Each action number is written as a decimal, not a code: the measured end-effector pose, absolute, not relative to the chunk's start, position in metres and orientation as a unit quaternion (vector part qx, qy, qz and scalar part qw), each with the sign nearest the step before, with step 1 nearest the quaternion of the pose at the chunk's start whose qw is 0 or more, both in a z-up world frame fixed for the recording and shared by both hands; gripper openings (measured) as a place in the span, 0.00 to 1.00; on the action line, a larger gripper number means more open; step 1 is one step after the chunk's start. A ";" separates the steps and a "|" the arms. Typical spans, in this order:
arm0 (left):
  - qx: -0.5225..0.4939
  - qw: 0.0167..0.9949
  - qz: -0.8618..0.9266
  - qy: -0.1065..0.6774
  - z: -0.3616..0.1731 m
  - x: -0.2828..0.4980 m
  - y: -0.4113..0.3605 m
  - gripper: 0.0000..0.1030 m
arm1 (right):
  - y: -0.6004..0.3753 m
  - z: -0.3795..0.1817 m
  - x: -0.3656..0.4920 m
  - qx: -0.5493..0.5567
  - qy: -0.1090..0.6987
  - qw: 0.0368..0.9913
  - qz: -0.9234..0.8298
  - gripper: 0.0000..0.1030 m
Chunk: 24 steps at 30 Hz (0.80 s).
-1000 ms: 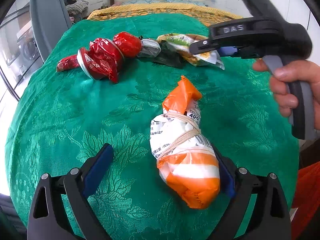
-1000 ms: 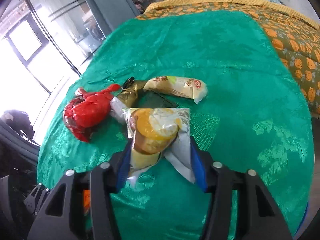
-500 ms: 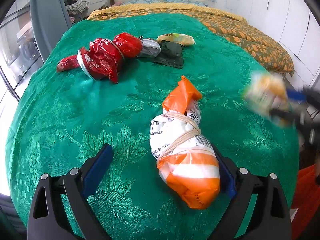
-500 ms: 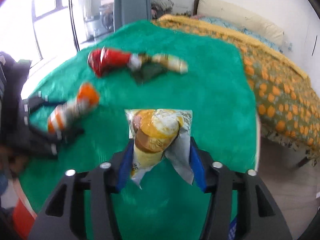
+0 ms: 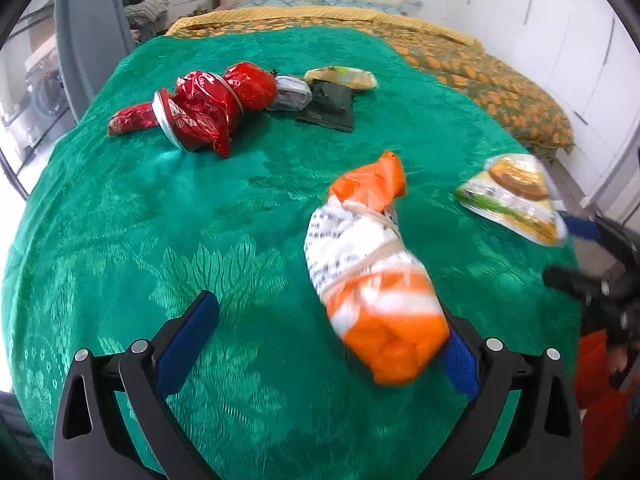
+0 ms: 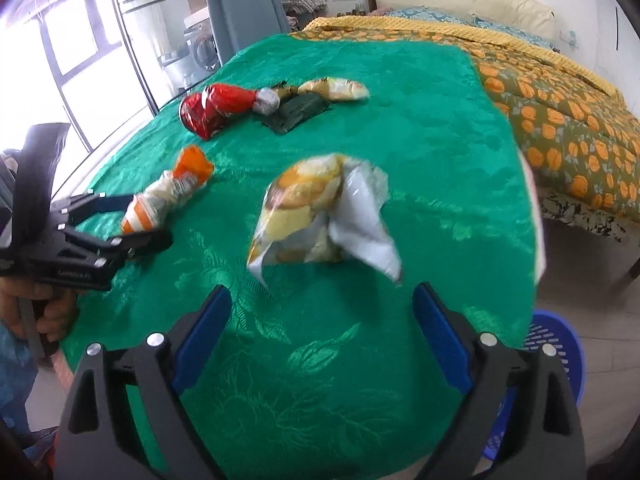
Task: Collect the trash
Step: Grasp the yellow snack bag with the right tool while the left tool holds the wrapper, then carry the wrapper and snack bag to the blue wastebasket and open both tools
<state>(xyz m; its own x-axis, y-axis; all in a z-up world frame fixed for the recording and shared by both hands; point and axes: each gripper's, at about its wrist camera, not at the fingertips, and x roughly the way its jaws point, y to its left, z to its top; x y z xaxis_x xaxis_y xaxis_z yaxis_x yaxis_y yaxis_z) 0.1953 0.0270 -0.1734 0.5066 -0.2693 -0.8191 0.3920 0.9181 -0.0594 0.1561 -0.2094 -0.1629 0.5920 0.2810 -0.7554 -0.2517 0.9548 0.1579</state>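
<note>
Crinkled yellow-and-silver snack packet (blurred) lies free beyond the right gripper, whose jaws have just been opening; one packet.

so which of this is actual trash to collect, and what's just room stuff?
Trash:
yellow snack bag, just let go by the opening right hand-held gripper
orange bundle, beside the open left hand-held gripper
red wrappers
grey wad
dark packet
pale packet

Not trash:
green cloth
bed
blue basket, likely the bin
</note>
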 end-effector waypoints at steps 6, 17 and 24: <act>0.041 0.866 -0.223 0.446 -0.160 0.180 0.023 0.94 | -0.208 -0.131 0.172 -0.006 0.405 0.899 0.166 0.90; 0.049 0.871 -0.198 0.447 -0.161 0.192 0.004 0.48 | -0.190 -0.141 0.211 -0.026 0.459 0.870 0.176 0.45; 0.010 0.882 -0.202 0.426 -0.146 0.172 0.014 0.46 | -0.197 -0.123 0.175 0.011 0.417 0.889 0.191 0.44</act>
